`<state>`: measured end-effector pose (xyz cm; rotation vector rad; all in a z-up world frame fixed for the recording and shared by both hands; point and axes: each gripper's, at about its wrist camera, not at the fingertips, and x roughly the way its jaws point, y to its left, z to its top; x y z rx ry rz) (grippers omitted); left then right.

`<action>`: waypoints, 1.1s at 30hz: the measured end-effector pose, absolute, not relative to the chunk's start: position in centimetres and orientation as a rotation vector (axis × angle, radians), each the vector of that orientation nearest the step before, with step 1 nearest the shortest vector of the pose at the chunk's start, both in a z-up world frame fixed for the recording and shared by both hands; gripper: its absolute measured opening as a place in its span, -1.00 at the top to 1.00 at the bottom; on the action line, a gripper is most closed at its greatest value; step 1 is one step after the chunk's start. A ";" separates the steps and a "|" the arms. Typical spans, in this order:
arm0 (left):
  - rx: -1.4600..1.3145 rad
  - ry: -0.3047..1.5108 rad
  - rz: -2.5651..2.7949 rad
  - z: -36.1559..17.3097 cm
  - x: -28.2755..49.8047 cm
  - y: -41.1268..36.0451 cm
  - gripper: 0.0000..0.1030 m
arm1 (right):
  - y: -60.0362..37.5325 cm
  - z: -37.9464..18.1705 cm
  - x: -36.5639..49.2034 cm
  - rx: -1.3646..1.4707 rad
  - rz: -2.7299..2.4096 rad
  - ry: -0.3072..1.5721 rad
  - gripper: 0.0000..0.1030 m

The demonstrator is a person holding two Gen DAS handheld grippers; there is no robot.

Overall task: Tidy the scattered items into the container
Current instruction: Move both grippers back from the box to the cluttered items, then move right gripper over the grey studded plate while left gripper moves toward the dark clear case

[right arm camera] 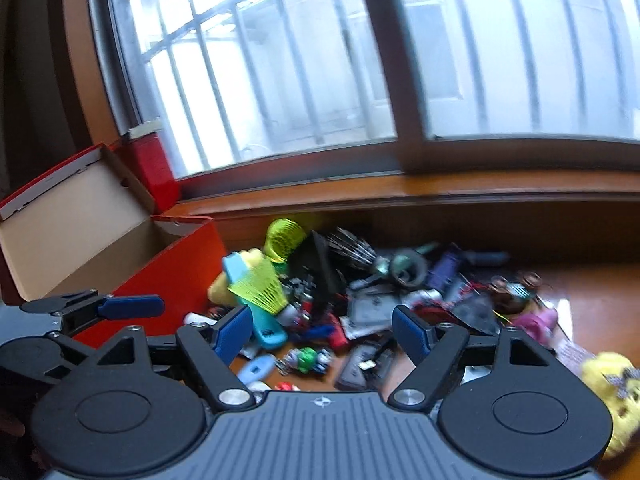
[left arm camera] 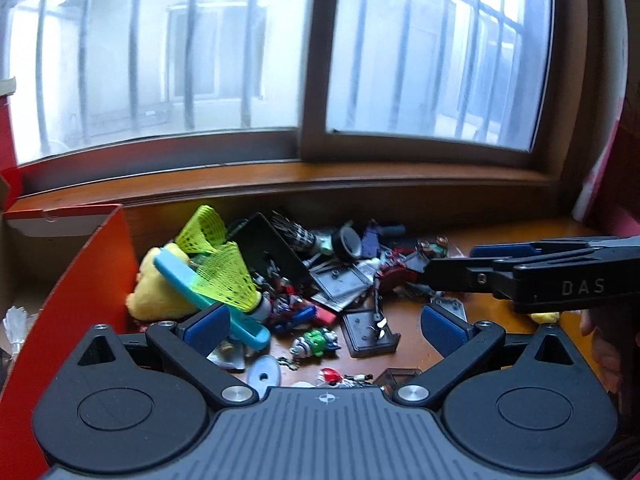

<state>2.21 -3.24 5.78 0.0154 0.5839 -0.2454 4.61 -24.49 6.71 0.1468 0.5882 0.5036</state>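
Both tools were empty with fingers spread wide: the left gripper (left arm camera: 324,322) hovered over the small green-and-white toy figure (left arm camera: 316,342), and the right gripper (right arm camera: 322,330) hung above the same clutter. Beyond lay a tangled heap on the brown wooden table (left arm camera: 500,240), where the light-blue plastic bar (left arm camera: 208,292) propped a neon-yellow mesh shuttlecock (left arm camera: 228,280); pulling one piece would likely drag or scatter its neighbours. Farthest left, the open red cardboard box (right arm camera: 80,232) stood touching the heap, and a low carry could catch its wall.

Two neon shuttlecocks (left arm camera: 230,276), (left arm camera: 202,229); one orange box (right arm camera: 120,248); one blue case (left arm camera: 208,300); two yellow plushies (right arm camera: 612,384), (left arm camera: 160,292).
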 end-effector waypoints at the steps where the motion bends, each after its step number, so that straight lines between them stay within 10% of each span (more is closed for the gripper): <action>1: 0.026 0.589 -0.243 5.6 2.2 -3.6 -0.99 | -24.9 6.4 4.6 0.147 0.495 0.601 -0.53; 33: 0.124 0.771 -0.171 1.7 3.3 -9.9 -0.99 | -31.0 -2.1 11.8 -0.129 0.628 0.745 -0.70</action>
